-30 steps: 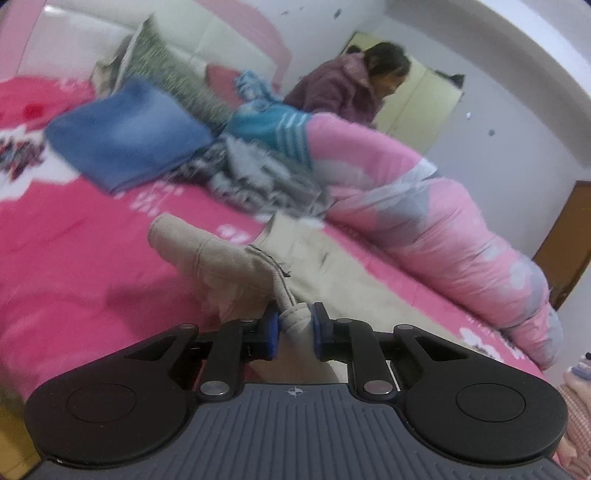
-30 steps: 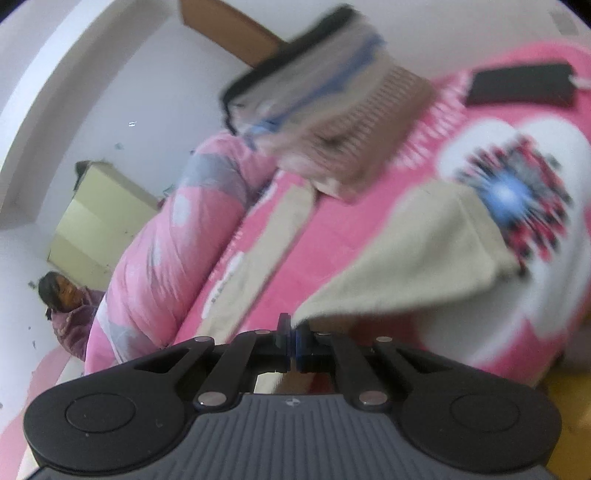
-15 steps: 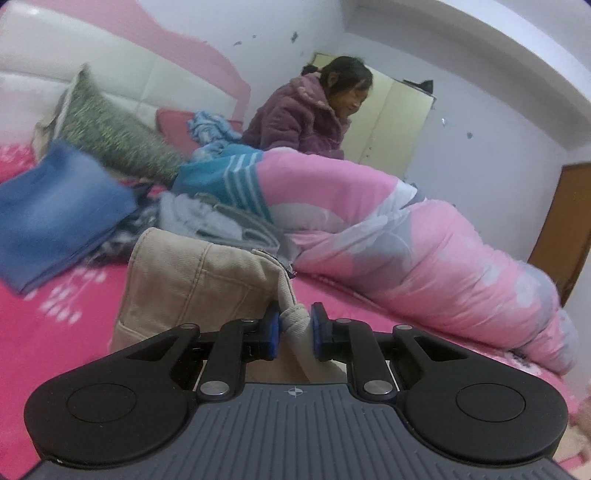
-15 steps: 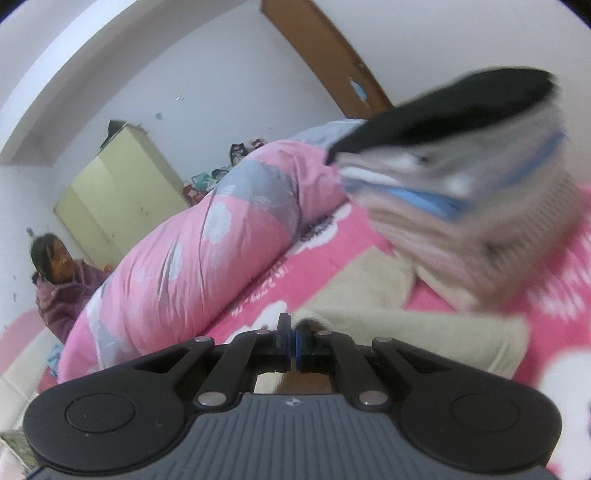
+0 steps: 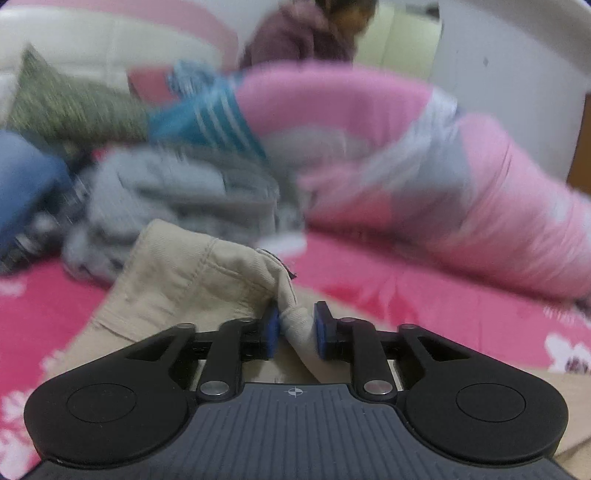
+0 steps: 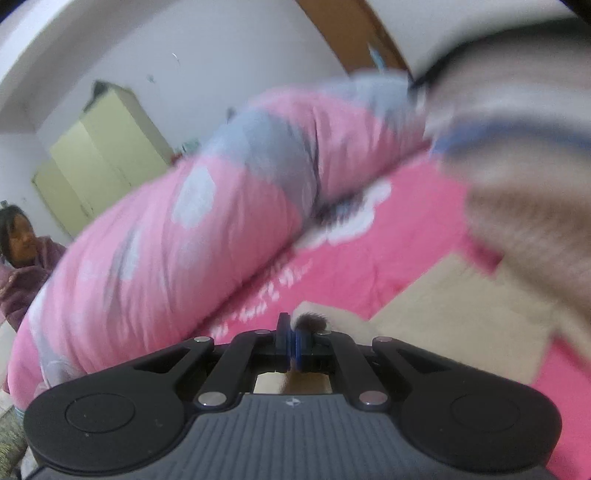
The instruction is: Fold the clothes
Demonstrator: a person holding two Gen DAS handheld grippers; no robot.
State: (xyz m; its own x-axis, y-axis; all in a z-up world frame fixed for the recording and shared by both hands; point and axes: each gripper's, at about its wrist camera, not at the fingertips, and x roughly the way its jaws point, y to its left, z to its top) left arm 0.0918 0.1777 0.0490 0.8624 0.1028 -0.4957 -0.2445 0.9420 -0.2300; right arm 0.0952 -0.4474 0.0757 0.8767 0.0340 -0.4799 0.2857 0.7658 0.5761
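The beige trousers (image 5: 192, 280) lie on the pink bedsheet (image 5: 424, 295), in front of the rolled pink quilt (image 5: 480, 192). The left gripper (image 5: 294, 330) has just been opening, a bunched fold still between its parted jaws, touching only the left pad. The right gripper (image 6: 291, 345) is clamped tight on the trousers' edge.

Right gripper (image 6: 294, 345) fingers (image 6: 283, 341) pinching beige garment (image 6: 458, 314) over pink bedsheet (image 6: 406, 236)

My left view smears the grey clothes pile (image 5: 177, 199) and the pink quilt (image 5: 424, 184), and the top edge cuts off a person (image 5: 303, 33); my right view blurs the folded stack (image 6: 517, 155) past reading, and my right tongs (image 6: 291, 345) hide the beige trousers' (image 6: 461, 310) pinched edge
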